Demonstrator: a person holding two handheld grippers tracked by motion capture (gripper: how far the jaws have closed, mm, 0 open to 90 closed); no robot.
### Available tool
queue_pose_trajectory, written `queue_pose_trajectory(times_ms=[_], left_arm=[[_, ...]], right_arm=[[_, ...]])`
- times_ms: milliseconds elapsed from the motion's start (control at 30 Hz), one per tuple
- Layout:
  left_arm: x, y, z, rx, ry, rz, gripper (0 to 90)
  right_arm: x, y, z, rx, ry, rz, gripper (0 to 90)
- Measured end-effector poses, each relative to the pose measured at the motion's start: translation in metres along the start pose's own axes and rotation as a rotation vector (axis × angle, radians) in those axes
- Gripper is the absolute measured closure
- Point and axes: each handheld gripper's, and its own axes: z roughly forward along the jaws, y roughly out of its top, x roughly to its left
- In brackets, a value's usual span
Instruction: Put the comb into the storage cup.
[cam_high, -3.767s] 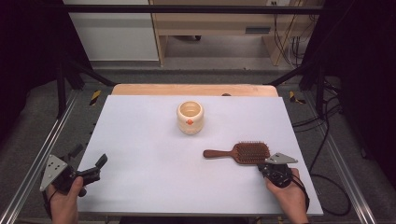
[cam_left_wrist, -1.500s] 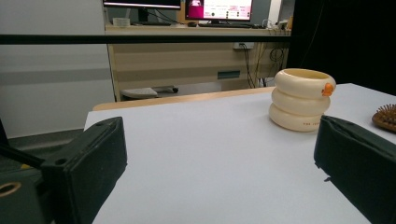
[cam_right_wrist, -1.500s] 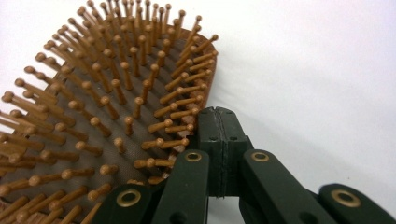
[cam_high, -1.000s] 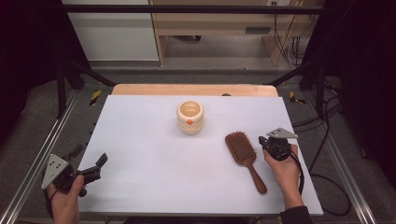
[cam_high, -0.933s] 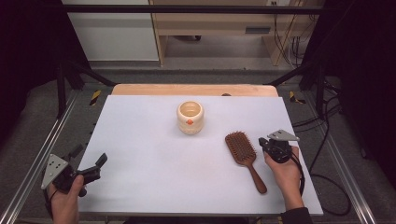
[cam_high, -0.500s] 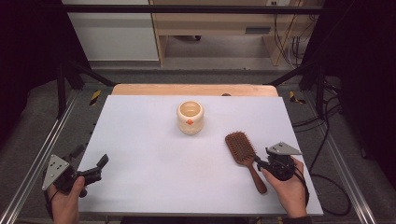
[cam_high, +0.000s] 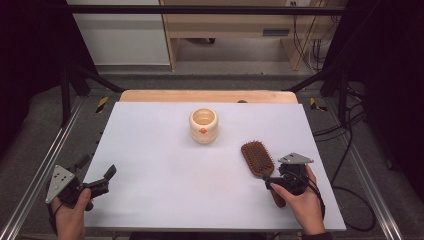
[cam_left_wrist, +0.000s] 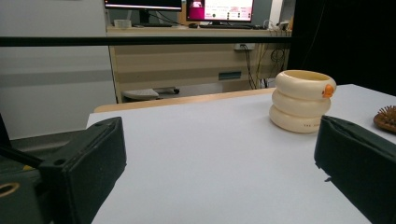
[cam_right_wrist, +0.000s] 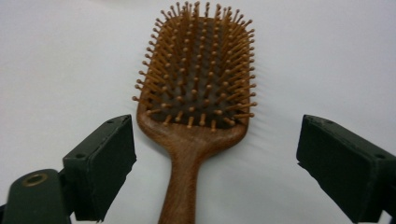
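White table (cam_high: 165, 165), wooden desk (cam_high: 225, 30), grey floor (cam_high: 45, 115)

A cream ringed cup (cam_high: 203, 125) stands mid-table (cam_high: 160, 175), upright.

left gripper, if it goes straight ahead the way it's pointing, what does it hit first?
Probably the cream cup, though that's borderline. The left gripper is open over bare table, and the cup sits right of its centre line, so it might slip past.
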Motion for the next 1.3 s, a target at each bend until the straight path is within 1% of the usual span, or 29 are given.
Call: queue_pose_trajectory(times_ms=[67,200,300,367,567,600,633,767,867,1000,1167,1300], left_arm=[[0.0,0.0,0.0,0.001,0.0,-0.001,2.1],[0.0,0.0,0.0,0.001,0.0,-0.001,2.0],[0.0,0.0,0.0,0.0,-0.001,-0.001,2.0],[0.0,0.0,0.0,0.002,-0.002,-0.002,1.9],[0.0,0.0,0.0,0.002,-0.004,-0.001,1.6],[0.0,0.0,0.001,0.002,-0.004,-0.002,1.6],[0.0,0.0,0.001,0.002,-0.005,-0.002,1.6],[-0.001,0.0,0.001,0.003,-0.009,0.002,1.3],[-0.001,0.0,0.001,0.003,-0.01,0.003,1.2],[-0.001,0.0,0.001,0.003,-0.011,0.003,1.2],[-0.002,-0.001,0.002,0.001,-0.012,0.004,1.2],[-0.002,-0.001,0.002,0.003,-0.014,0.007,1.1]], right_arm=[[0.003,0.0,0.001,0.015,0.011,0.002,10.5],[0.009,-0.002,0.003,0.044,0.035,-0.011,10.1],[0.012,-0.005,0.003,0.067,0.042,-0.028,10.3],[0.013,-0.006,0.004,0.078,0.048,-0.029,10.5],[0.013,-0.007,0.008,0.113,0.051,-0.023,10.5],[0.013,-0.008,0.009,0.119,0.048,-0.031,10.5],[0.014,-0.009,0.01,0.134,0.046,-0.03,10.3],[0.014,-0.009,0.012,0.147,0.051,-0.027,10.2],[0.014,-0.01,0.014,0.169,0.043,-0.029,10.2],[0.014,-0.01,0.015,0.177,0.045,-0.025,10.4],[0.015,-0.009,0.017,0.182,0.046,-0.036,10.8],[0.016,-0.007,0.02,0.186,0.049,-0.031,11.0]])
